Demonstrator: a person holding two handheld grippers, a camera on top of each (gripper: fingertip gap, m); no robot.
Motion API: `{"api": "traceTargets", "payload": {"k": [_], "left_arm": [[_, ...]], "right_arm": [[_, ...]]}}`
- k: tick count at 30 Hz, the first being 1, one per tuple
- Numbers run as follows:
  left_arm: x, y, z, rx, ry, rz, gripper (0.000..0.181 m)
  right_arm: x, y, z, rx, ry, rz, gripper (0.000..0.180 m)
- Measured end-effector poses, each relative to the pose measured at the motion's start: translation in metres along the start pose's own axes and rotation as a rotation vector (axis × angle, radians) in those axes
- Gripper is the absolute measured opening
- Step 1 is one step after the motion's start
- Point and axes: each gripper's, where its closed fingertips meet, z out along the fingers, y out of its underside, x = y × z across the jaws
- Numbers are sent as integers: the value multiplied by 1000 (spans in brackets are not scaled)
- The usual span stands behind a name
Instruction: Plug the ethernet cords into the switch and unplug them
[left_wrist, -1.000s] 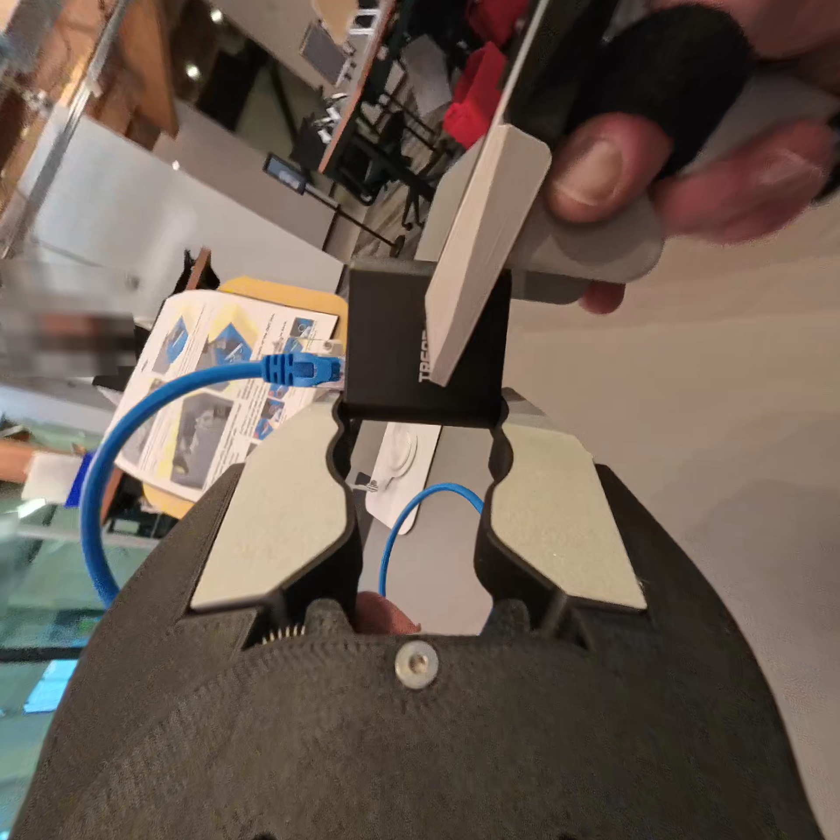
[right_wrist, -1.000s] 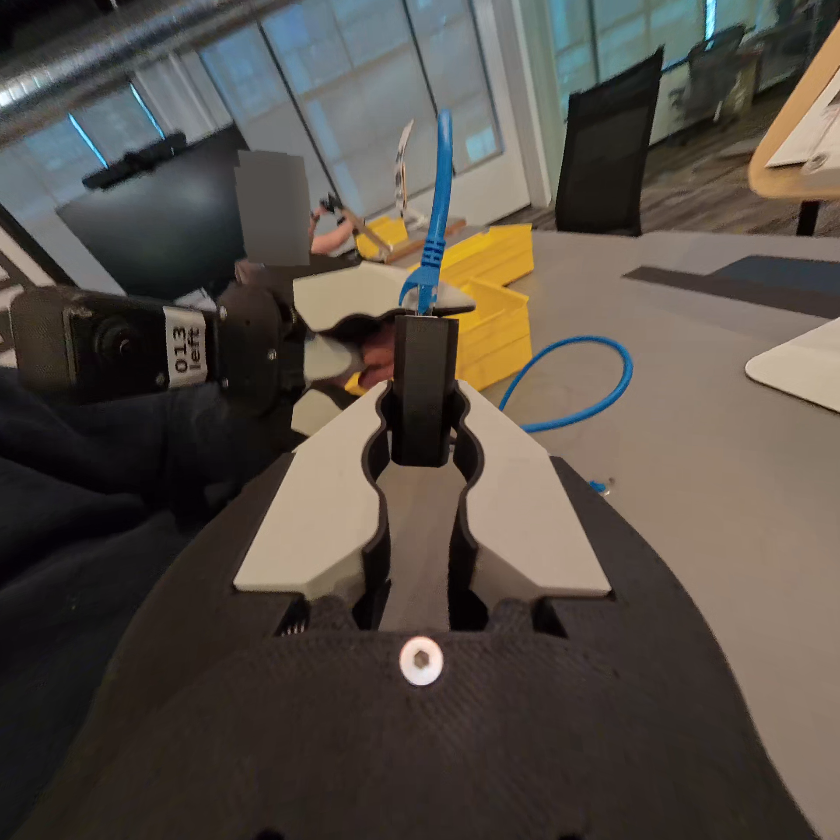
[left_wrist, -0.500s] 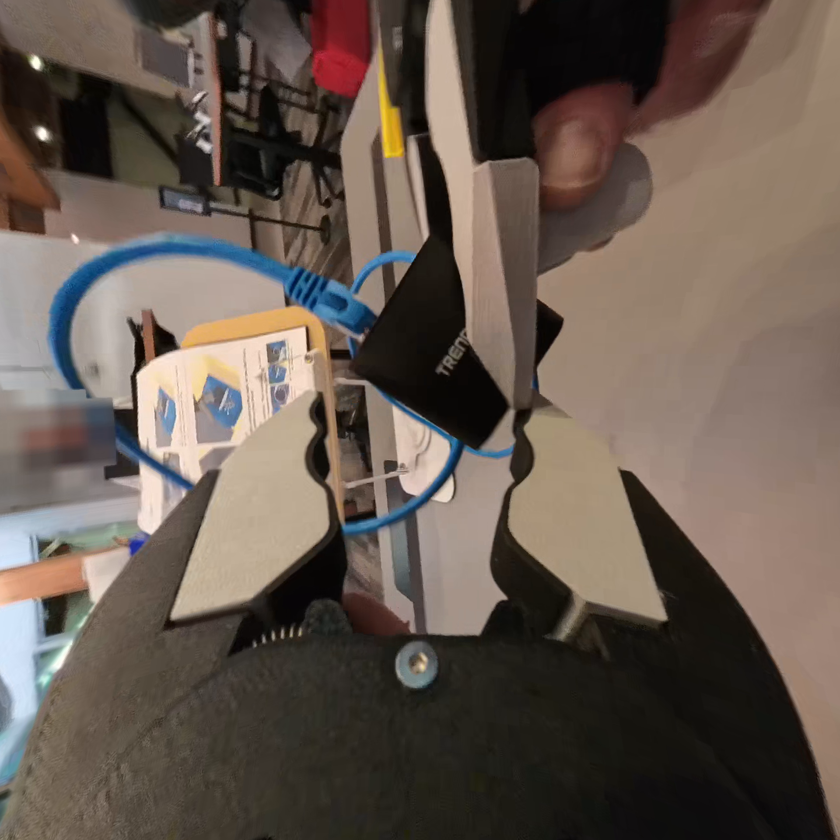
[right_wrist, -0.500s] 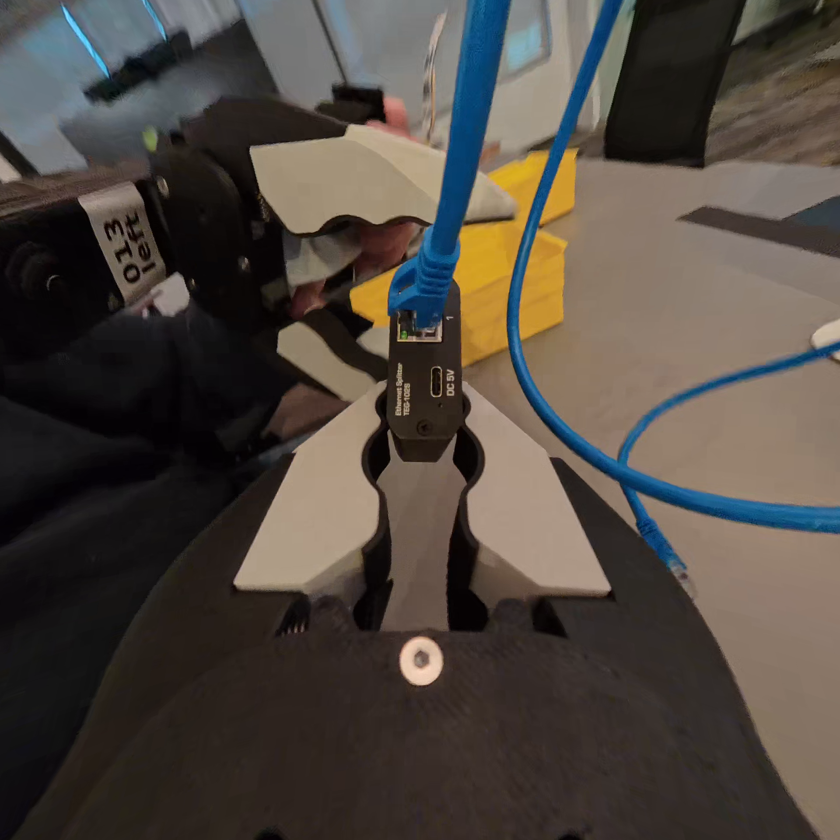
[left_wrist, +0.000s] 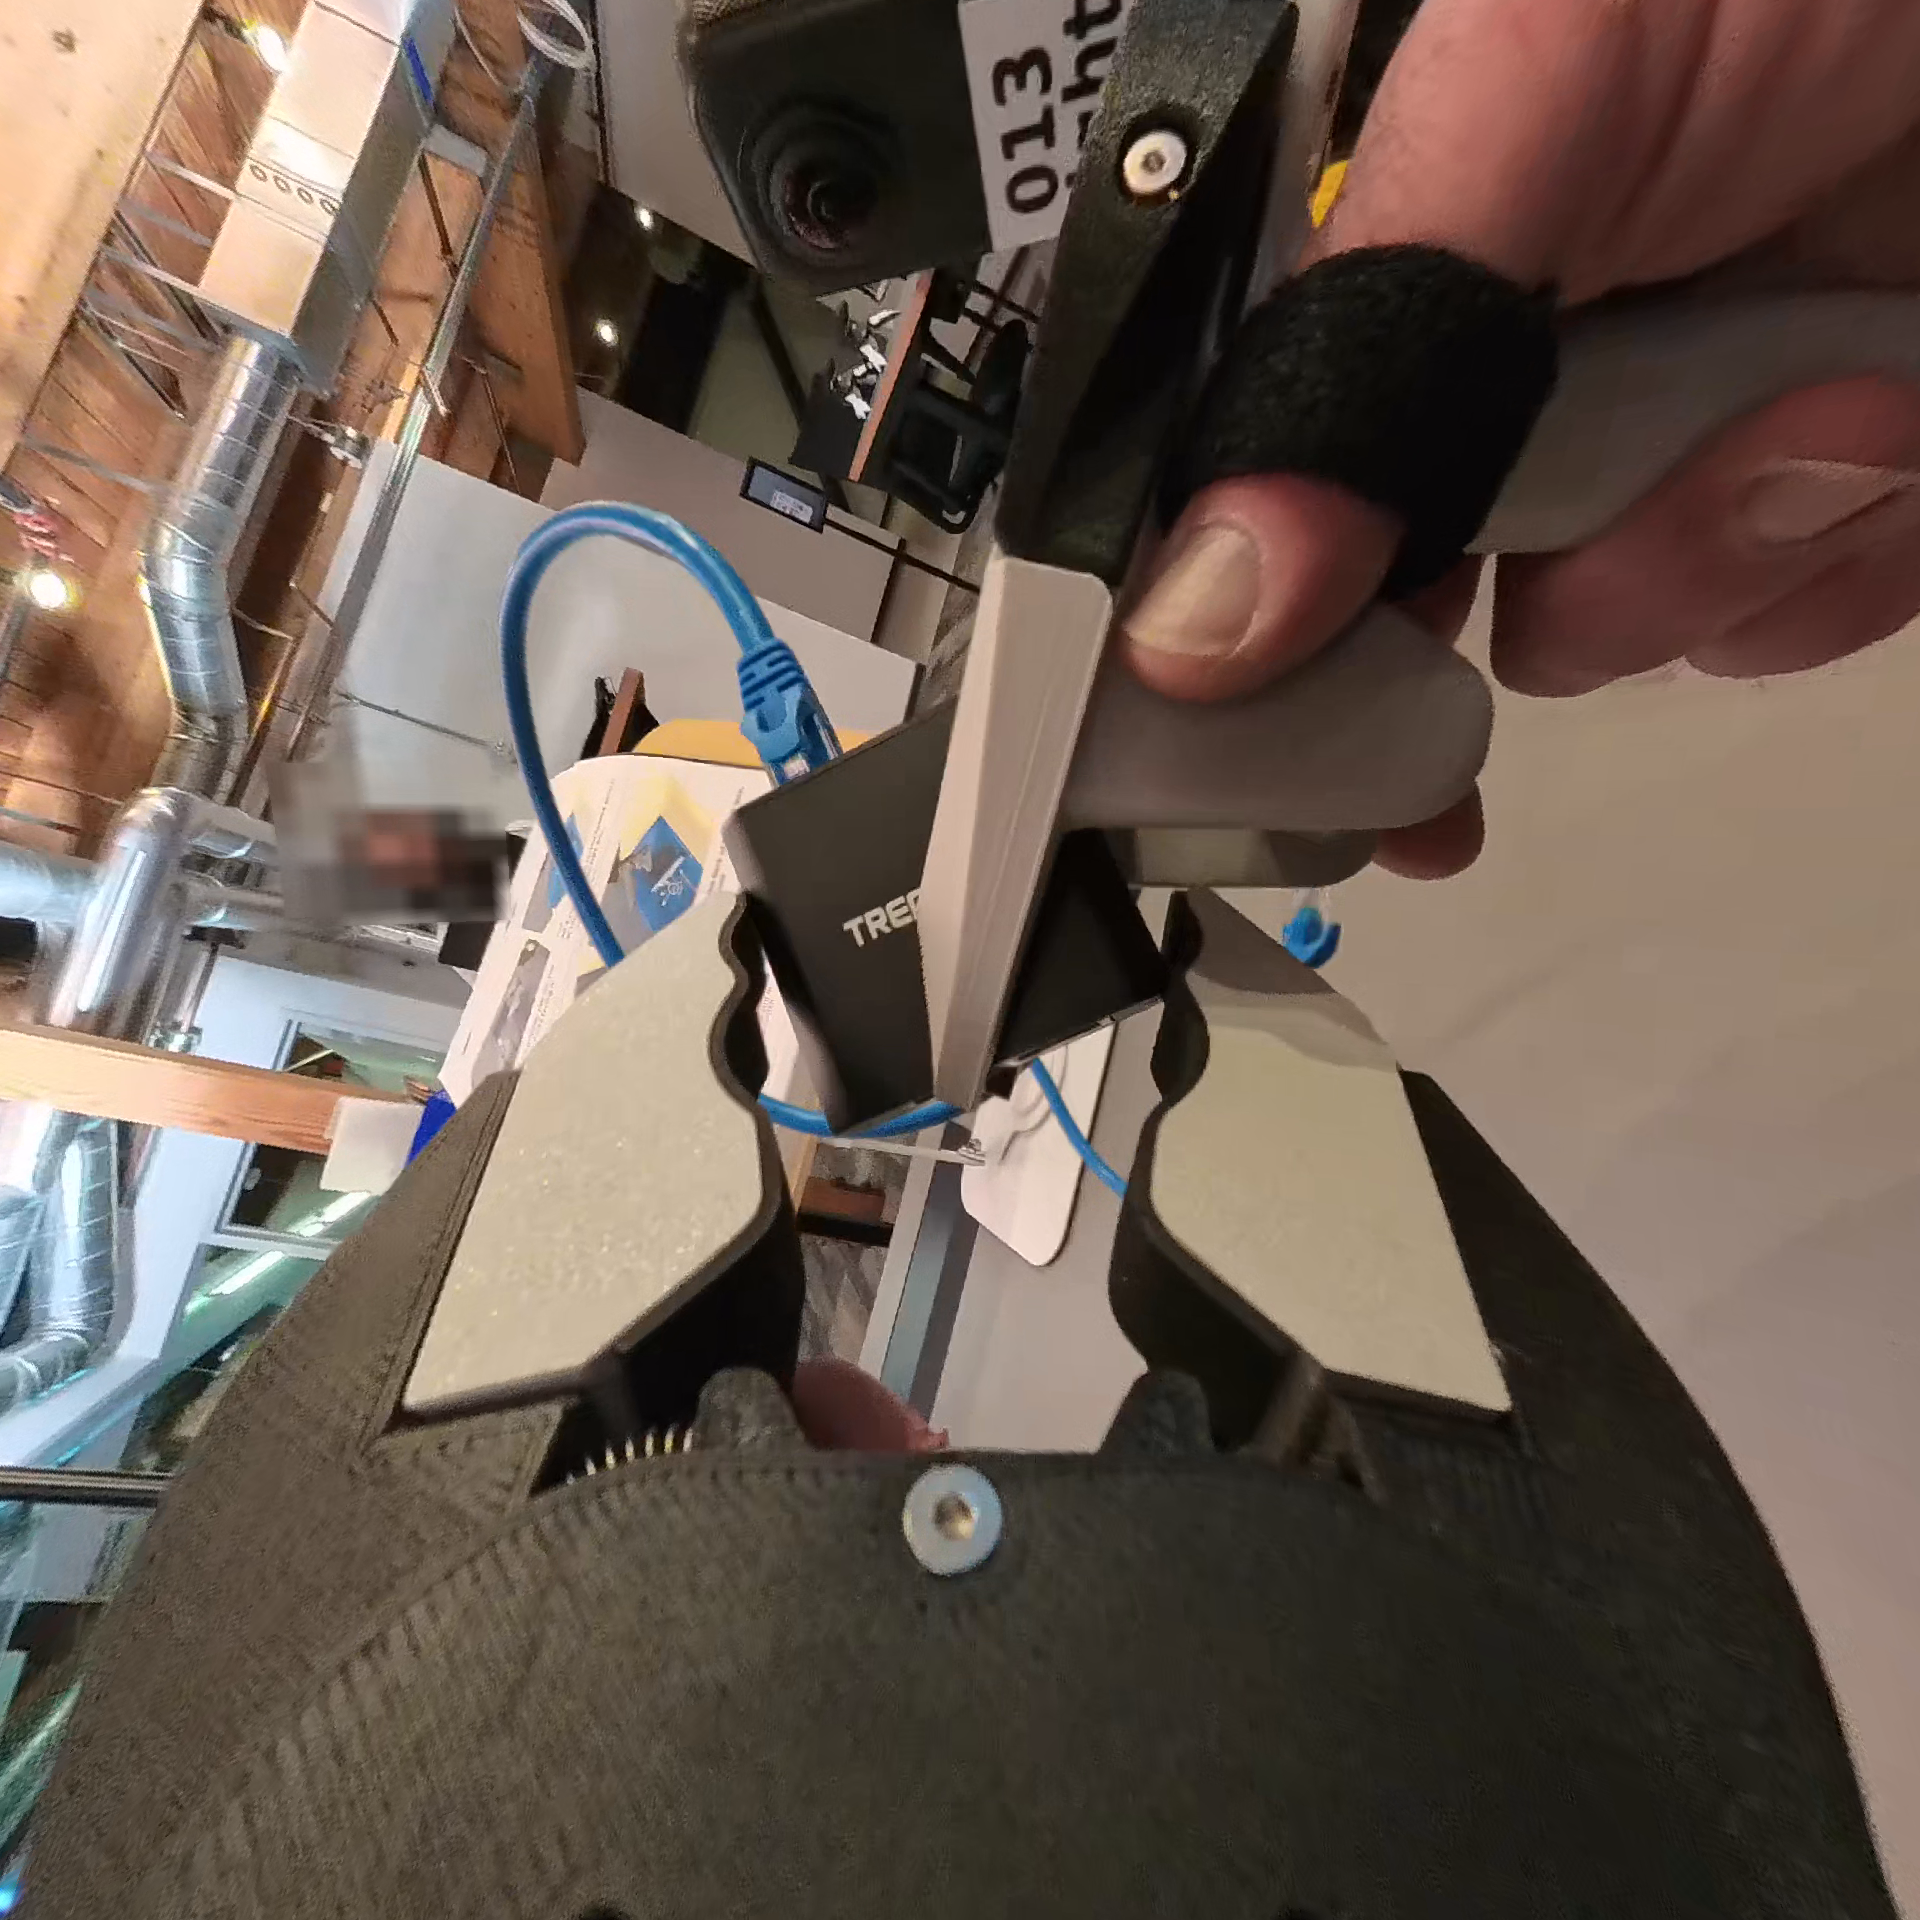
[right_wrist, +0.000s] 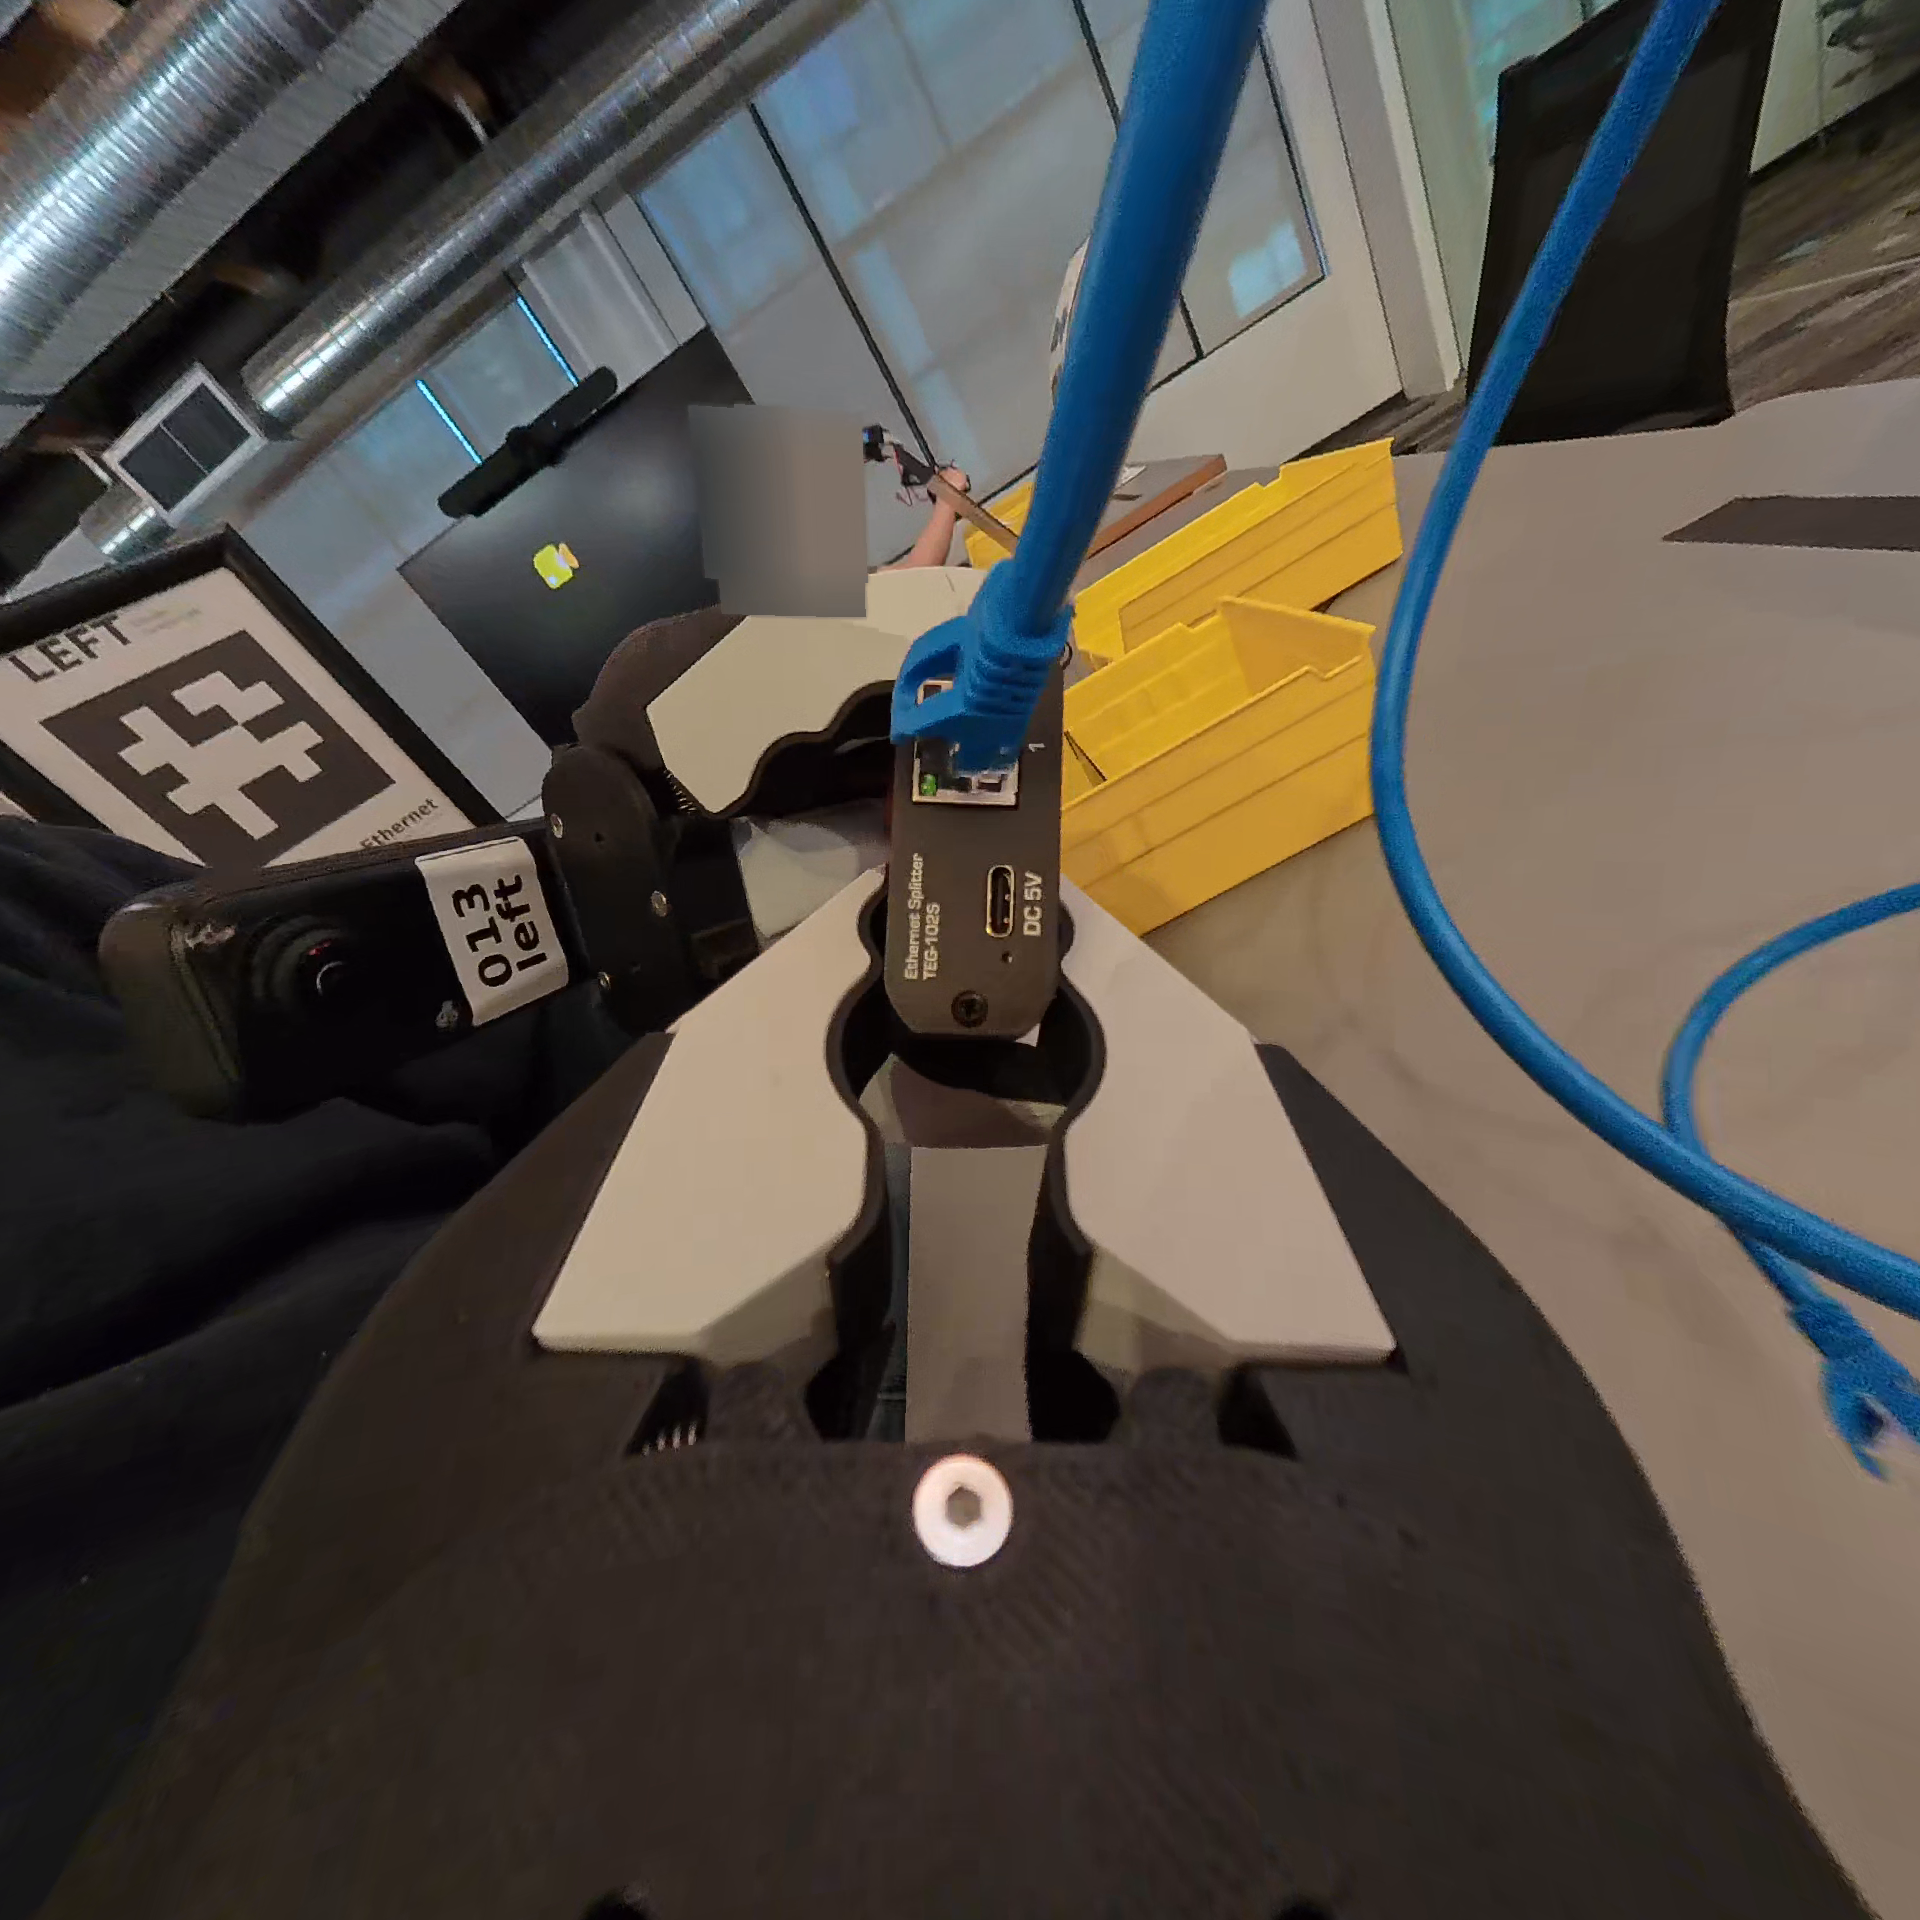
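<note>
At centre frame your right gripper (right_wrist: 966, 987) clamps the black switch (right_wrist: 977, 883) with a blue cord plug (right_wrist: 982, 686) seated on top, so with your spread-open left gripper (left_wrist: 961, 997) pinch that plug's latch and pull straight.

Right tongs (right_wrist: 966, 997): grey-padded black fingers closed, clamping the lower end of a small black box.
Left tongs (left_wrist: 951, 1023): grey-padded fingers spread wide apart, gripping nothing, flanking the clamped box.
Right hand (left_wrist: 1621, 343): wrapped round the grey handle, thumb in a black fabric loop, thumbnail facing the left wrist camera.
Left tongs, seen from the right wrist: lying sideways, upper finger (right_wrist: 769, 707) just behind the box.
</note>
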Motion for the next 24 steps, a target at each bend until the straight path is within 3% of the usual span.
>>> {"api": "traceTargets", "payload": {"k": [4, 8, 12, 15, 19, 24], "left_arm": [[1, 1, -5, 22, 44, -60, 71], [7, -1, -13, 71, 190, -169, 70], [14, -2, -24, 107, 346, -178, 70], [7, -1, -22, 77, 319, -143, 71], [-9, -12, -23, 129, 256, -296, 74], [-3, -8, -19, 113, 197, -251, 69]], "right_arm": [[-3, 2, 1, -51, -22, -12, 22], [-4, -4, -5, -48, -7, -56, 37], [-11, 2, -6, -116, -16, -99, 30], [-14, -4, -5, -57, -26, -54, 27], [-13, -10, -4, 46, -38, -25, 21], [-16, -12, -3, 98, -55, 5, 21]]}}
